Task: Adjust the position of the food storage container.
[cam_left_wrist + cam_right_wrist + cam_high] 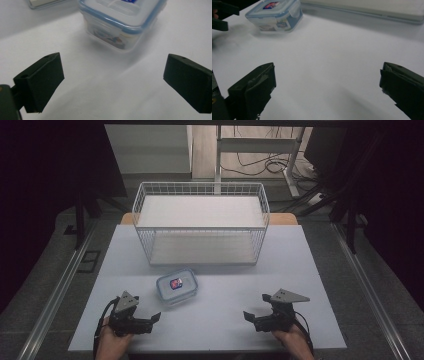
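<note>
A small clear lidded box (176, 286) with a blue-rimmed lid and a coloured label stands on the white table (215, 320), just in front of the wire basket. My left gripper (152, 322) rests at the front left, open, jaws pointing right toward the box. In the left gripper view the box (120, 25) sits just ahead of the wide-apart jaws, with my left gripper (112, 82) holding nothing. My right gripper (252, 320) lies at the front right, open and empty. The right gripper view has the box (274, 16) far off at the upper left, ahead of my right gripper (327, 87).
A white wire basket (200, 190) with a flat white shelf inside stands at the back middle of the table. Its base (367, 10) runs along the top of the right gripper view. Bare tabletop lies between the two grippers. Dark curtains and floor rails flank the table.
</note>
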Tool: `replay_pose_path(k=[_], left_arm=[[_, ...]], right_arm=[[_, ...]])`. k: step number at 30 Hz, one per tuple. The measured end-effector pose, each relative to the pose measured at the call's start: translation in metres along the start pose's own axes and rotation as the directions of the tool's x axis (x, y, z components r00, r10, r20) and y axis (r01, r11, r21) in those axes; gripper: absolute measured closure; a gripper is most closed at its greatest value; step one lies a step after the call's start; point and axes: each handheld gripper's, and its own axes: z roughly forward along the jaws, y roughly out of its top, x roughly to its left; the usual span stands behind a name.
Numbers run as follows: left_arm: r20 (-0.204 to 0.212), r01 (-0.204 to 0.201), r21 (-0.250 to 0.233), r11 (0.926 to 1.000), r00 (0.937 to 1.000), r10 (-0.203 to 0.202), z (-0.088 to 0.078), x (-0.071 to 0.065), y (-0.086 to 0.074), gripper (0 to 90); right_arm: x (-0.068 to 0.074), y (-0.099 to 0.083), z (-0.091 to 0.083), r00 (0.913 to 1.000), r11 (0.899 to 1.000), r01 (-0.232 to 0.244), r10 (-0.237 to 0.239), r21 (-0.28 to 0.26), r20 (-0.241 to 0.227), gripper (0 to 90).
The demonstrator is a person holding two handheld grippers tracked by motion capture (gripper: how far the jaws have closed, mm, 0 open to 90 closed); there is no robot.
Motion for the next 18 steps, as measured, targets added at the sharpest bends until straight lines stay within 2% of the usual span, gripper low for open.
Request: replay_pose_path(k=[2, 4, 6, 8, 11, 13, 14, 17, 18], left_arm=[[0.006, 0.019, -0.001, 0.9998, 0.9998, -0.019, -0.001, 0.004, -0.001, 0.6], [0.015, 0.025, 0.000, 0.9997, 0.9996, -0.025, -0.002, 0.006, -0.002, 0.0], [0.026, 0.011, 0.014, 0.9998, 0.9996, -0.011, 0.000, 0.007, -0.002, 0.1], [0.013, 0.008, 0.032, 0.9995, 0.9999, -0.009, 0.002, 0.007, -0.002, 0.0], [0.036, 0.022, 0.017, 0.9996, 0.9991, -0.022, 0.002, 0.007, -0.001, 0.8], [0.031, 0.026, 0.000, 0.9997, 0.9992, -0.026, 0.000, 0.007, 0.001, 1.4], [0.019, 0.029, 0.005, 0.9996, 0.9994, -0.029, -0.002, 0.009, 0.002, 2.1], [0.006, 0.037, 0.020, 0.9991, 0.9993, -0.037, -0.001, 0.009, 0.002, 4.6], [-0.005, 0.027, 0.029, 0.9992, 0.9996, -0.027, 0.000, 0.010, 0.004, 6.2]], right_arm=[[-0.003, 0.000, 0.001, 0.9997, 1.000, -0.006, 0.006, 0.010, 0.025, 0.0], [-0.006, 0.000, 0.001, 0.9972, 1.000, -0.014, 0.012, 0.025, 0.074, 0.0], [-0.007, 0.001, 0.001, 0.9947, 0.999, 0.000, -0.004, 0.034, 0.103, 0.0], [-0.006, 0.001, 0.003, 0.9925, 0.998, 0.017, -0.024, 0.057, 0.120, 0.0], [-0.005, 0.000, 0.006, 0.9935, 0.996, 0.024, -0.033, 0.087, 0.109, 0.0], [-0.003, -0.001, 0.010, 0.9943, 0.994, 0.032, -0.043, 0.108, 0.098, 0.0], [-0.001, 0.000, 0.012, 0.9946, 0.991, 0.043, -0.054, 0.129, 0.089, 0.0], [-0.001, 0.000, 0.012, 0.9952, 0.990, 0.045, -0.056, 0.135, 0.080, 0.0], [-0.001, 0.001, 0.013, 0.9948, 0.989, 0.045, -0.057, 0.140, 0.085, 0.0]])
